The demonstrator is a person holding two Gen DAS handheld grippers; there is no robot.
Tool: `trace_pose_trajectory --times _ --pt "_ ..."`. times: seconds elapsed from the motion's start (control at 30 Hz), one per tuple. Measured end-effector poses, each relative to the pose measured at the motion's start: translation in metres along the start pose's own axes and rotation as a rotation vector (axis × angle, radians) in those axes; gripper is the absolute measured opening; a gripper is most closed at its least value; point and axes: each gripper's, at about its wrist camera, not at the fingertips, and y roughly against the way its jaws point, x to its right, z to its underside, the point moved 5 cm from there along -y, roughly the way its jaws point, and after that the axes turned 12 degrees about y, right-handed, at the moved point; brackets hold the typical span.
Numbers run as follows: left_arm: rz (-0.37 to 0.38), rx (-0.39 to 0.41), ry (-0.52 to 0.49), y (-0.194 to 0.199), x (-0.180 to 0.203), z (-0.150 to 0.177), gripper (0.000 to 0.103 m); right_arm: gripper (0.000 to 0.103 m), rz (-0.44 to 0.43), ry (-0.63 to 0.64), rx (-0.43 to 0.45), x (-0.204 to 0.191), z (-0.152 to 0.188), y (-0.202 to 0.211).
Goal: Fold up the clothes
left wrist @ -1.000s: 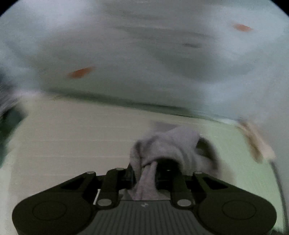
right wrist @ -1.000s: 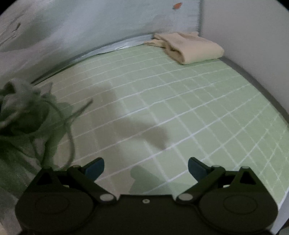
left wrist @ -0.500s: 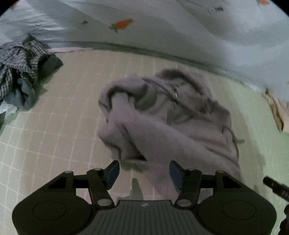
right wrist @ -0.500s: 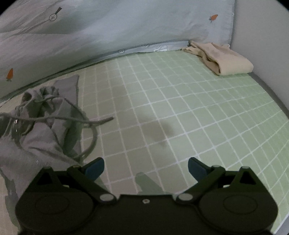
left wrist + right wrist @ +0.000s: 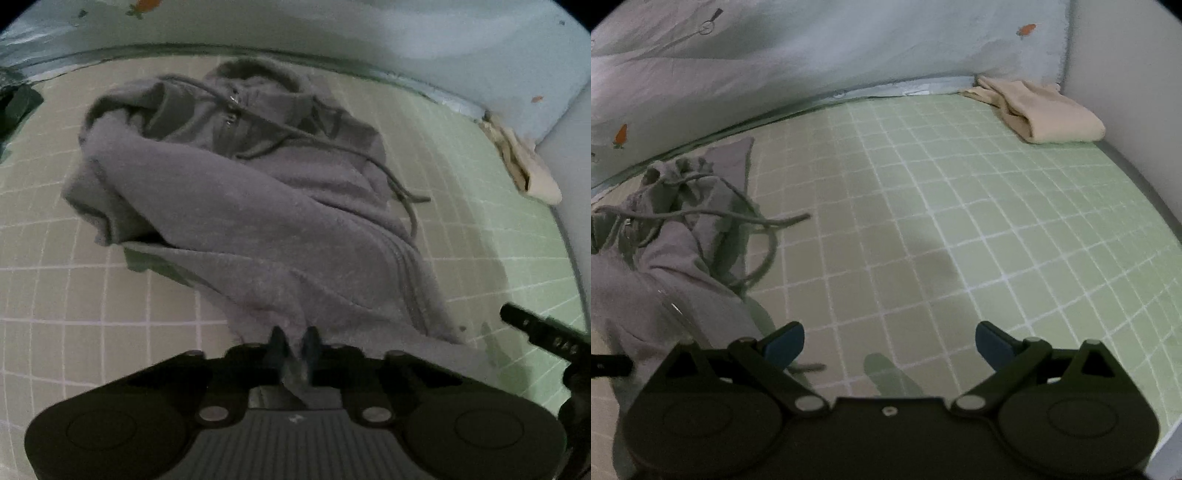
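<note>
A grey zip hoodie (image 5: pixel 255 206) lies crumpled on the green checked mat (image 5: pixel 55 280), hood and drawstrings at the far end. My left gripper (image 5: pixel 294 341) is shut on the hoodie's near edge, cloth pinched between the fingers. In the right wrist view the hoodie (image 5: pixel 668 266) lies at the left with its drawstrings (image 5: pixel 764 225) trailing on the mat. My right gripper (image 5: pixel 890 339) is open and empty, low over the bare mat to the right of the hoodie.
A folded beige garment (image 5: pixel 1045 110) lies in the far right corner by the wall; it also shows in the left wrist view (image 5: pixel 524 166). A pale blue carrot-print quilt (image 5: pixel 812 55) borders the far side. Dark clothes (image 5: pixel 14 107) lie at far left.
My left gripper, open over the hoodie half a second ago, has closed on its near edge. The hoodie now lies more spread out. My right gripper stayed open, barely moving.
</note>
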Motion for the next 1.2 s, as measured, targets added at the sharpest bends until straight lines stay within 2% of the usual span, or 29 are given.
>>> trace_pose_trajectory --times 0.1,0.2,0.4,0.43,0.6,0.63,0.7,0.77,0.8,0.83,1.0,1.07,1.13,1.2 --pt "0.007 0.012 0.009 0.008 -0.004 0.003 0.003 0.100 0.002 -0.029 -0.012 0.005 0.007 0.000" --pt "-0.049 0.094 0.005 0.035 -0.017 -0.003 0.003 0.100 0.005 -0.033 -0.005 0.002 0.008 0.002" --pt "-0.211 0.338 0.154 0.116 -0.100 -0.040 0.003 0.100 0.002 -0.017 0.020 -0.018 0.009 0.010" --pt "-0.241 0.379 0.181 0.130 -0.115 -0.047 0.003 0.100 0.001 -0.011 0.024 -0.023 0.009 0.012" --pt "-0.511 0.536 0.340 0.188 -0.206 -0.068 0.004 0.100 -0.002 0.006 0.035 -0.043 0.014 0.020" --pt "-0.561 0.564 0.373 0.199 -0.224 -0.072 0.007 0.100 -0.002 0.009 0.035 -0.046 0.016 0.021" --pt "-0.546 0.556 0.441 0.204 -0.240 -0.066 0.015 0.100 -0.001 0.012 0.033 -0.051 0.019 0.023" --pt "-0.544 0.530 0.406 0.192 -0.229 -0.056 0.033 0.100 0.001 0.016 0.030 -0.055 0.023 0.024" --pt "-0.541 0.516 0.387 0.185 -0.223 -0.051 0.047 0.100 0.004 0.020 0.030 -0.056 0.024 0.026" --pt "-0.509 0.485 0.360 0.175 -0.213 -0.042 0.054 0.100 0.006 0.025 0.029 -0.057 0.025 0.027" --pt "-0.224 0.250 0.245 0.110 -0.136 0.000 0.054 0.100 0.016 0.057 0.031 -0.060 0.033 0.037" --pt "-0.118 0.169 0.146 0.086 -0.094 0.016 0.057 0.100 0.013 0.072 0.033 -0.057 0.039 0.043" --pt "-0.047 0.112 0.059 0.070 -0.062 0.029 0.064 0.100 0.007 0.091 0.026 -0.051 0.049 0.049" --pt "0.012 0.053 0.032 0.055 -0.036 0.040 0.065 0.100 0.003 0.107 0.011 -0.043 0.060 0.055"
